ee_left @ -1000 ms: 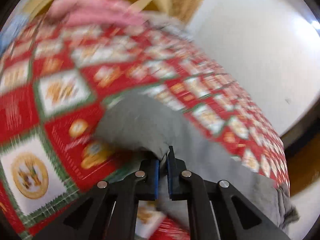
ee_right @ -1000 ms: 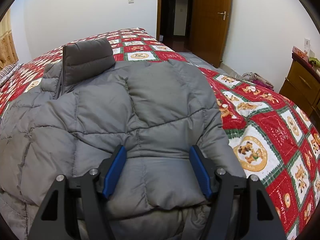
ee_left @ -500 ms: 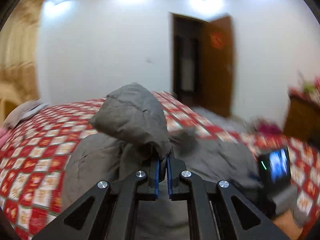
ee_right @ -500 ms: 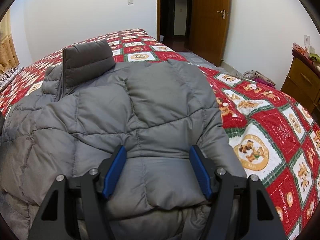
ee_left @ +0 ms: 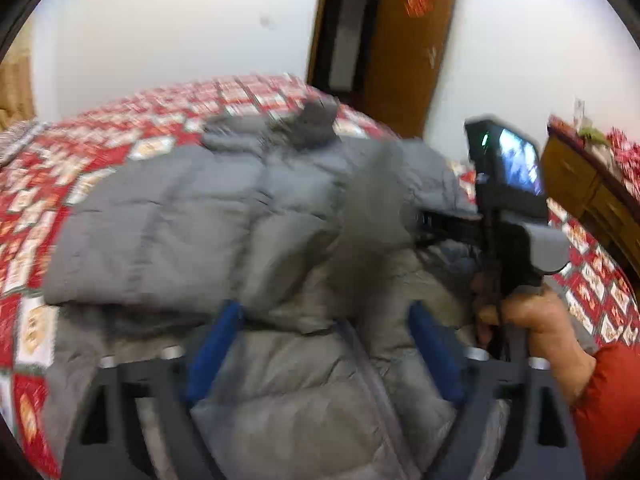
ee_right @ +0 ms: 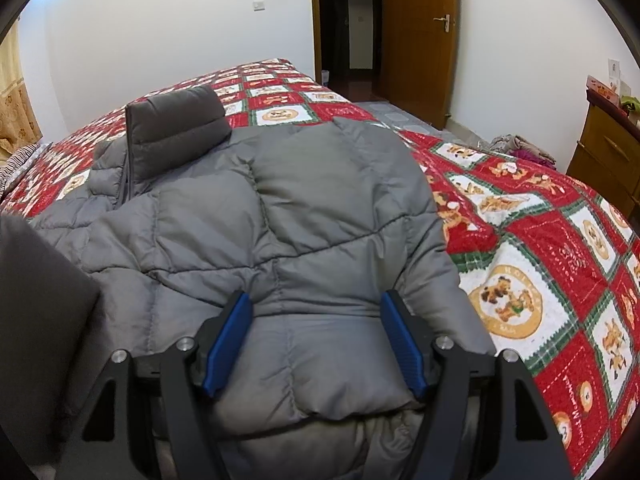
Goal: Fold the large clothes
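Observation:
A grey puffer jacket point(ee_right: 312, 216) lies on the red patterned quilt point(ee_right: 516, 240), its dark collar point(ee_right: 176, 128) standing at the far end. My right gripper point(ee_right: 316, 304) hangs open just over a sleeve cuff point(ee_right: 320, 364) laid across the jacket's body. A dark grey sleeve point(ee_right: 40, 312) comes in at the left edge of that view. In the left wrist view my left gripper point(ee_left: 324, 308) is opening wide above the jacket point(ee_left: 168, 224). A blurred sleeve point(ee_left: 372, 200) drops free ahead of it, with only the jacket body below the pads. A hand point(ee_left: 532, 320) in a red sleeve holds the right gripper's handle at the right.
A wooden door point(ee_right: 416, 40) stands open beside a dark doorway at the back. A wooden dresser point(ee_right: 604, 152) lines the right wall, with a heap of clothes point(ee_right: 520, 146) on the floor before it. A curtain point(ee_right: 16, 120) hangs at the left.
My left gripper swung from the quilt's side across to above the jacket, carrying a sleeve, then opened and let it go. The right gripper kept still; dark fabric entered its view at left.

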`<state>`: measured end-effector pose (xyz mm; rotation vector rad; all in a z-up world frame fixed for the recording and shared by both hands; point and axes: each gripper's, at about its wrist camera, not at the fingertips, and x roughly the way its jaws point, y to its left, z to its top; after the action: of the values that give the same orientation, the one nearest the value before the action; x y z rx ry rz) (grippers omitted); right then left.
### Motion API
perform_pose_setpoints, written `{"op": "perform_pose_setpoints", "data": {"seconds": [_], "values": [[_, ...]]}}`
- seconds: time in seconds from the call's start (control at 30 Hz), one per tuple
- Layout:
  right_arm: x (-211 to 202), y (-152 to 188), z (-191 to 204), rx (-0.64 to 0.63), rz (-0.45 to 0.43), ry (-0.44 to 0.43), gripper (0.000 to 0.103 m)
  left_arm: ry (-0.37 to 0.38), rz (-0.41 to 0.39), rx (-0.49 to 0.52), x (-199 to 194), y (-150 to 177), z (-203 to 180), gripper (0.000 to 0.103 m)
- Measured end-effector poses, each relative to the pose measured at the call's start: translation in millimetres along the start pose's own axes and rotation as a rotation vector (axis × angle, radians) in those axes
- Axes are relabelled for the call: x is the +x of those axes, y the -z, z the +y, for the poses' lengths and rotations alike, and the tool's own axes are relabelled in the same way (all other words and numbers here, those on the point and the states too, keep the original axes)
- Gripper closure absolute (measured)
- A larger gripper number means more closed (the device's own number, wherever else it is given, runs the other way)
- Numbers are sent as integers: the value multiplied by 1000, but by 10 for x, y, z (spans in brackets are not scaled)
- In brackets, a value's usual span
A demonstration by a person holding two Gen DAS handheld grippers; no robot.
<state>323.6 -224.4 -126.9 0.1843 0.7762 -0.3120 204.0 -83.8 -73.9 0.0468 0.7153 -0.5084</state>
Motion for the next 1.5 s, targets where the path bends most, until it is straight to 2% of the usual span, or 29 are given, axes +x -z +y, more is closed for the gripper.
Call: {"op": "perform_pose_setpoints", "data": {"seconds": [0.13,0.2,0.27,0.33,0.37,0.4,0.47,0.53,0.57,0.6,0.63,0.67,0.7,0.73,0.77,0.9,1.0,1.07,1.17,1.27,1.33,1.43,1.5], "values": [[-105,-22,-64,8,27,-29,31,-46,-26,-24,-293,70,153,13],[-363,12,-184,80,-16,-45,31,-78,-51,-41,-422,103,339,13],[-659,82,-321,176,-59,-99,28,-112,-72,-76,-541,153,545,13],[-961,178,-405,250,-95,-191,28,-138,-81,-109,-565,176,733,13],[-1047,209,-402,264,-105,-230,23,-151,-82,-129,-588,192,812,13],[-1129,248,-363,270,-111,-281,13,-159,-81,-145,-591,196,881,13],[-1129,266,-185,225,-78,-329,1,-183,-67,-164,-541,164,987,13],[-962,283,67,144,26,-266,4,-213,-59,-169,-520,107,1064,13],[-889,300,142,126,55,-266,16,-223,-64,-165,-532,61,1095,13],[-790,318,221,105,96,-285,35,-234,-71,-158,-544,2,1132,13],[-677,324,292,81,149,-303,43,-247,-78,-148,-565,-66,1161,13],[-574,314,352,60,199,-329,63,-263,-83,-135,-575,-145,1198,13],[-539,273,387,40,214,-340,72,-275,-86,-125,-572,-209,1228,13],[-571,199,415,8,192,-321,76,-290,-91,-114,-565,-278,1265,13],[-616,143,409,-23,165,-307,84,-308,-99,-105,-551,-385,1301,13],[-811,-137,430,-174,63,-225,86,-342,-120,-122,-405,-689,1444,13],[-707,-145,397,-250,59,-207,86,-375,-106,-135,-125,-901,1524,13],[-563,-53,390,-272,78,-194,86,-438,-73,-141,157,-971,1567,13],[-351,67,322,-260,105,-181,85,-526,4,-146,531,-893,1601,13],[-248,139,259,-253,94,-184,83,-584,90,-164,876,-629,1651,13],[-204,152,248,-261,95,-171,81,-584,85,-169,1008,-421,1639,12],[-162,142,232,-228,92,-157,80,-583,89,-176,1021,-407,1648,11],[-151,155,233,-220,75,-147,75,-575,96,-212,1033,-383,1726,6]]}}
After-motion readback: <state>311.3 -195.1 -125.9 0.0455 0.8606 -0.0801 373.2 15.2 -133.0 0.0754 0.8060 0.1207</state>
